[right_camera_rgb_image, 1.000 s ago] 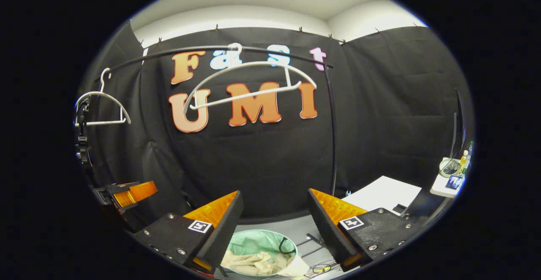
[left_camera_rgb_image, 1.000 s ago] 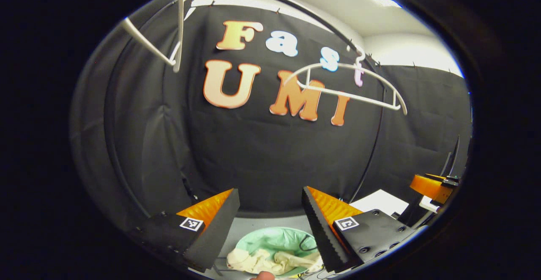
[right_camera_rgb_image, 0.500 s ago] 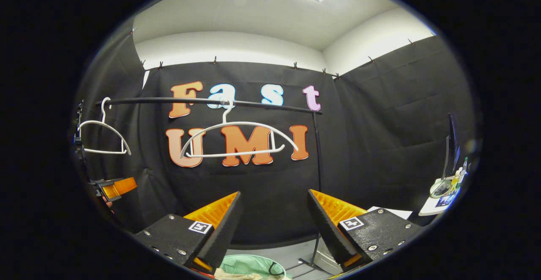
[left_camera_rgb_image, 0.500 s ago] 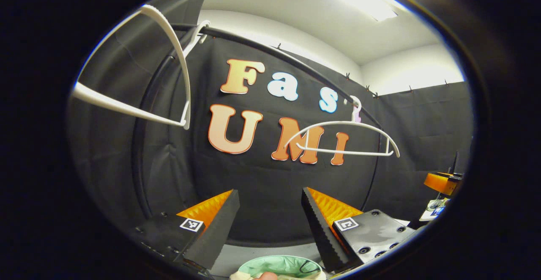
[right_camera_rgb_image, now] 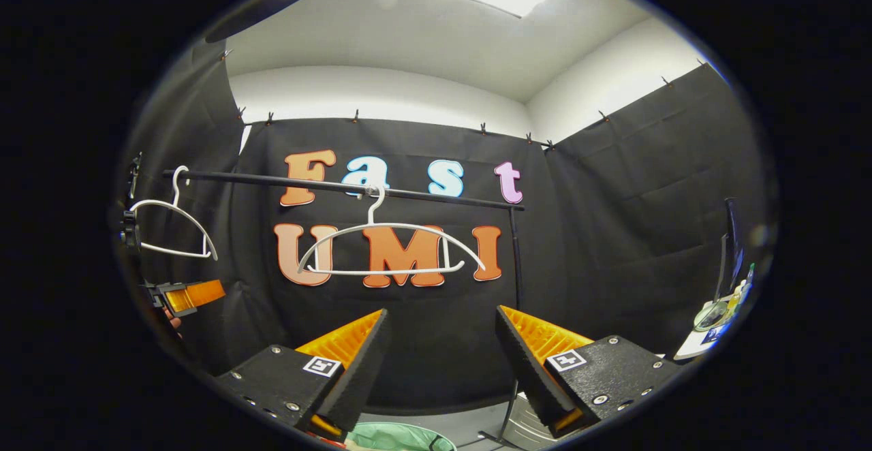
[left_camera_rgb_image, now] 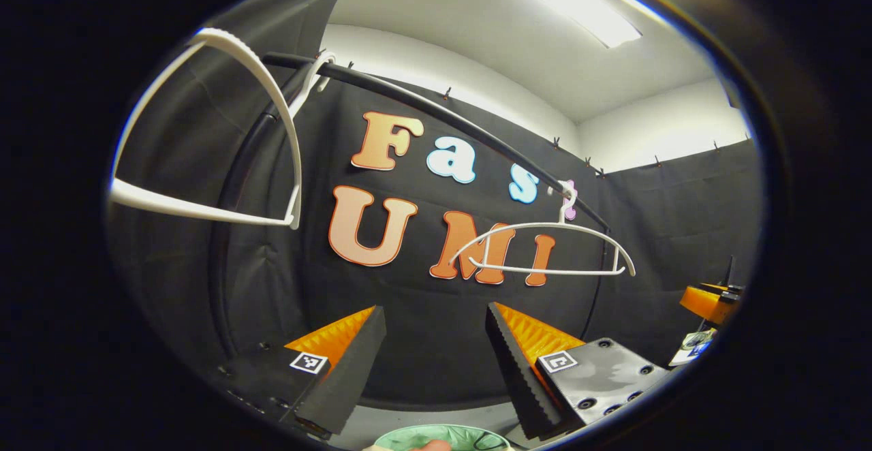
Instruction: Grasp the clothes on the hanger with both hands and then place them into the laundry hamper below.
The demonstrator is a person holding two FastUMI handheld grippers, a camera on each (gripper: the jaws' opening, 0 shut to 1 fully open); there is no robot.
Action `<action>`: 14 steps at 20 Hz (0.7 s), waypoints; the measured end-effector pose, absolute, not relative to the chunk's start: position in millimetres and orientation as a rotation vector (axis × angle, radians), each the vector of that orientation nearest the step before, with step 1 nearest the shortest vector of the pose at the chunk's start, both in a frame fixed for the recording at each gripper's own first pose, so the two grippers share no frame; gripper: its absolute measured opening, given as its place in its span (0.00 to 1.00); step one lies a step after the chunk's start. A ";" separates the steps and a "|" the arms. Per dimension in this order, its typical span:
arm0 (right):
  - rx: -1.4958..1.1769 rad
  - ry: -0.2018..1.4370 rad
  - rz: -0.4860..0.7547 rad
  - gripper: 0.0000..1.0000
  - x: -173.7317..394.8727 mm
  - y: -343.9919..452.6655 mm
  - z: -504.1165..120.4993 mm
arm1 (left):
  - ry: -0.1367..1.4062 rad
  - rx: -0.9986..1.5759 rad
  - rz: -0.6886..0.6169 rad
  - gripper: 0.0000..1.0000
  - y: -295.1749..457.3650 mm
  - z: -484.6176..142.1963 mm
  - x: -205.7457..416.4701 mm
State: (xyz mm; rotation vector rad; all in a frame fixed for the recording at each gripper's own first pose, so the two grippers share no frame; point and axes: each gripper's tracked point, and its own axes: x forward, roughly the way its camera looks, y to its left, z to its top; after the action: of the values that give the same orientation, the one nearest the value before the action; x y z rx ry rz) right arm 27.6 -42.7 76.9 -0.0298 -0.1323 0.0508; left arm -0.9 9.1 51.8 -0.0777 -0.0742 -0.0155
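Note:
Two bare white hangers hang on the black rail (right_camera_rgb_image: 340,186): one in the middle (right_camera_rgb_image: 392,250) and one at the left end (right_camera_rgb_image: 174,229). In the left gripper view the near hanger (left_camera_rgb_image: 218,158) looms at upper left and the other hanger (left_camera_rgb_image: 545,250) hangs farther right. My left gripper (left_camera_rgb_image: 430,362) is open with nothing between its fingers. My right gripper (right_camera_rgb_image: 439,362) is open and holds nothing as well. The green rim of the laundry hamper (left_camera_rgb_image: 443,436) peeks in at the bottom edge, below both grippers (right_camera_rgb_image: 395,436). The left gripper (right_camera_rgb_image: 187,296) also appears at the left of the right gripper view.
A rail upright (right_camera_rgb_image: 516,287) stands right of centre. A small table with bottles and clutter (right_camera_rgb_image: 715,318) sits at the far right. The right gripper (left_camera_rgb_image: 708,301) shows at the right edge of the left gripper view. A fingertip (left_camera_rgb_image: 432,445) shows at the bottom edge.
Both grippers have tilted upward: the hamper with the cream clothes has slid almost out of the bottom, and the hangers and ceiling have come lower into view. Both grippers stayed open.

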 end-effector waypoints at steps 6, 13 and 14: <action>-0.019 -0.143 0.046 0.94 28.1 -46.5 77.7 | -0.058 -0.093 -0.014 0.97 11.3 46.4 4.3; -0.001 -0.121 0.026 0.94 30.2 -53.7 69.5 | -0.043 -0.088 -0.017 0.97 9.5 41.4 7.0; 0.002 -0.120 0.025 0.94 29.4 -54.6 67.9 | -0.041 -0.087 -0.019 0.97 9.3 41.4 6.5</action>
State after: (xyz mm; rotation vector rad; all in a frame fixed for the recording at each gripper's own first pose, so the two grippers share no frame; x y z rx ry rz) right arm 29.4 -54.6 67.9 0.0023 -0.1195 0.0249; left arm 6.5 9.3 41.4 -0.0873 -0.0410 -0.0190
